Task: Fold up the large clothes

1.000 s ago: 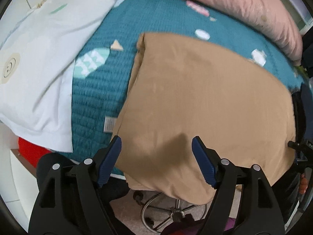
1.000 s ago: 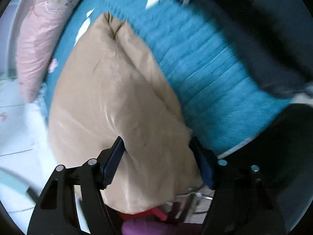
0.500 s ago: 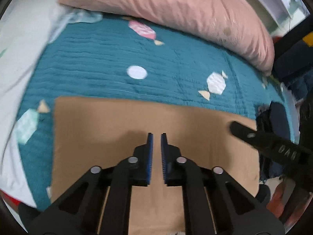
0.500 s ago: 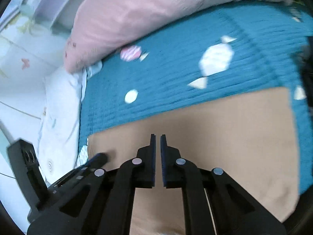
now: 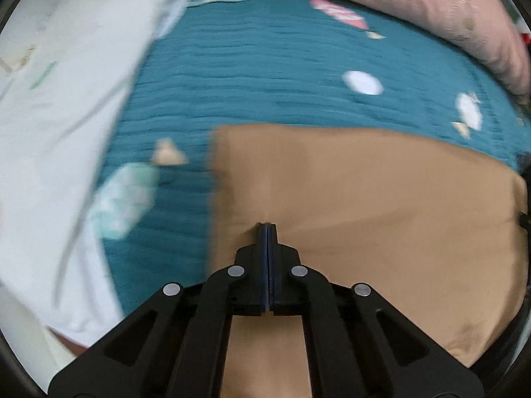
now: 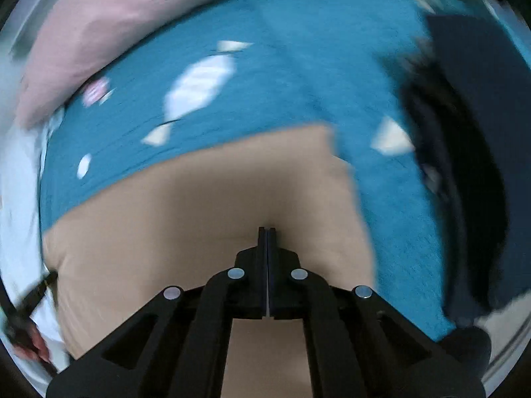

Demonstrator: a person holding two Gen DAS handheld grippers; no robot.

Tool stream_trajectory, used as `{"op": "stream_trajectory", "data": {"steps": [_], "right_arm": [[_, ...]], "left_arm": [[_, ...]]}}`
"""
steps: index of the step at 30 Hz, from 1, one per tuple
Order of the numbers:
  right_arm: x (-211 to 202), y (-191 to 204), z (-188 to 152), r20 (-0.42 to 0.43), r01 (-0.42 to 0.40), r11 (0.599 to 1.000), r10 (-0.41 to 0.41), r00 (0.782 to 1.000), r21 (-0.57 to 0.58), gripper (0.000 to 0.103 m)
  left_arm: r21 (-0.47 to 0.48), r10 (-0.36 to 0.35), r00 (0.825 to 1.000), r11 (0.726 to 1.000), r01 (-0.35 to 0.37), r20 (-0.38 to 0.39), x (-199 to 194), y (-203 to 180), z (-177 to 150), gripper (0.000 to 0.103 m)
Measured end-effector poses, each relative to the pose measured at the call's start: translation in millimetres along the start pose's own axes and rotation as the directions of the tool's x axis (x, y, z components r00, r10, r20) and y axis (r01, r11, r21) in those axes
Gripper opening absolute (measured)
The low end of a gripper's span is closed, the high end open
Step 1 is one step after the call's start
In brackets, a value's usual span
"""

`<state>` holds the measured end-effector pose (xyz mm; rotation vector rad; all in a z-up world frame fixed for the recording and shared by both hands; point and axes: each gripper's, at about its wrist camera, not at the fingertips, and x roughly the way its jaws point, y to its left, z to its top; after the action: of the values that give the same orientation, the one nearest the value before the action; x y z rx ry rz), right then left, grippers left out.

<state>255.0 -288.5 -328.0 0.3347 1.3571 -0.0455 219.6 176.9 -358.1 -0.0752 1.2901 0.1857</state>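
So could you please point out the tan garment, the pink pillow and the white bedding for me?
tan garment (image 5: 381, 205): left wrist view, on its flat upper face.
pink pillow (image 5: 415, 3): left wrist view, on its long side along the top.
white bedding (image 5: 63, 126): left wrist view, on its broad middle.

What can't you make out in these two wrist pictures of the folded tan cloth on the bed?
- Left wrist view: the near edge of the folded tan cloth is hidden behind the shut left tongs.
- Right wrist view: motion blur smears the dark garment on the teal quilted bedspread; its kind is unreadable.
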Motion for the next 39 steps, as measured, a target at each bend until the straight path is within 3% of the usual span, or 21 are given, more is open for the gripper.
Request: {"op": "stream_trajectory", "data": {"steps": [2, 4, 6, 8, 10, 13, 17, 19, 21, 23, 26, 29, 31, 34, 37, 39], "right_arm": [[-19.3, -3.0, -9.8, 0.037, 0.057, 0.998, -0.056, 0.998, -0.029, 0.006], [-39.3, 17.1, -28.9, 0.091, 0.076, 0.991, -0.065, 0.994, -0.115, 0.006], [-50.8, 34.4, -50.8, 0.071, -0.049, 0.989, 0.060, 0.996, -0.143, 0.006], [-47.4, 63.4, -71.5, 0.014, -0.171, 0.972, 0.175, 0.984, -0.159, 0.006], [-35.4, 92.7, -86.7, -0.022, -0.212, 0.957, 0.212, 0.977, -0.199, 0.006], [-12.9, 118.0, -108.8, -0.081, -0.255, 0.939, 0.242, 0.967, -0.232, 0.003], [7.4, 94.0, -117.1, -0.097, -0.157, 0.965, 0.139, 0.986, -0.211, 0.000], [3.3, 53.5, -110.4, -0.084, -0.130, 0.980, 0.118, 0.989, -0.153, 0.000], [-5.7, 14.8, -106.0, -0.046, -0.048, 0.991, 0.042, 0.998, -0.123, 0.000], [-12.1, -23.2, -101.7, -0.048, -0.050, 0.997, 0.047, 0.998, -0.064, 0.000], [-29.1, -44.3, -102.3, -0.009, -0.004, 1.000, 0.003, 1.000, -0.014, 0.000], [-53.5, -43.3, -111.8, 0.048, 0.018, 1.000, -0.018, 0.999, 0.008, 0.006], [-62.8, -21.2, -132.0, 0.055, -0.032, 0.999, 0.034, 0.998, -0.044, 0.006], [-52.2, 12.2, -159.1, -0.019, -0.113, 0.989, 0.111, 0.994, -0.100, 0.006], [-24.4, 34.8, -178.6, -0.084, -0.095, 0.991, 0.086, 0.993, -0.097, 0.006], [-2.7, 32.3, -189.2, -0.139, -0.068, 0.995, 0.057, 0.989, -0.075, 0.000]], "left_arm": [[-0.033, 0.013, 1.000, 0.999, -0.012, 0.024, -17.6, 6.6, -6.3, 0.000], [-0.040, -0.064, 0.996, 0.997, 0.066, 0.055, -36.3, -0.5, -17.2, 0.001], [-0.023, -0.124, 0.989, 0.992, 0.126, 0.077, -49.8, -15.9, -29.7, 0.001], [0.004, -0.190, 0.978, 0.982, 0.190, 0.085, -57.3, -41.9, -43.5, 0.001], [0.026, -0.252, 0.965, 0.968, 0.251, 0.067, -52.7, -64.7, -52.2, 0.001], [0.048, -0.257, 0.966, 0.965, 0.256, 0.025, -39.9, -88.7, -70.5, 0.001], [0.062, -0.202, 0.979, 0.977, 0.202, -0.009, -23.3, -71.5, -95.2, 0.002], [0.047, -0.179, 0.984, 0.983, 0.180, -0.017, -18.2, -46.0, -107.9, 0.002], [-0.010, -0.197, 0.980, 0.980, 0.197, -0.031, -14.5, -18.4, -116.7, 0.002], [-0.057, -0.206, 0.978, 0.977, 0.204, -0.036, -16.7, 3.4, -117.4, 0.002], [-0.062, -0.162, 0.987, 0.985, 0.160, -0.022, -28.2, 10.0, -114.4, 0.002], [-0.071, -0.163, 0.987, 0.984, 0.163, 0.010, -47.5, 4.5, -114.9, 0.003], [-0.058, -0.219, 0.976, 0.974, 0.219, 0.014, -53.6, -6.7, -117.4, 0.003], [-0.040, -0.258, 0.966, 0.966, 0.257, -0.016, -45.0, -20.7, -126.0, 0.003], [-0.060, -0.299, 0.950, 0.954, 0.295, -0.092, -22.1, -30.5, -136.5, 0.003], [-0.052, -0.263, 0.958, 0.965, 0.259, -0.112, -8.4, -30.0, -146.1, 0.003]]}}
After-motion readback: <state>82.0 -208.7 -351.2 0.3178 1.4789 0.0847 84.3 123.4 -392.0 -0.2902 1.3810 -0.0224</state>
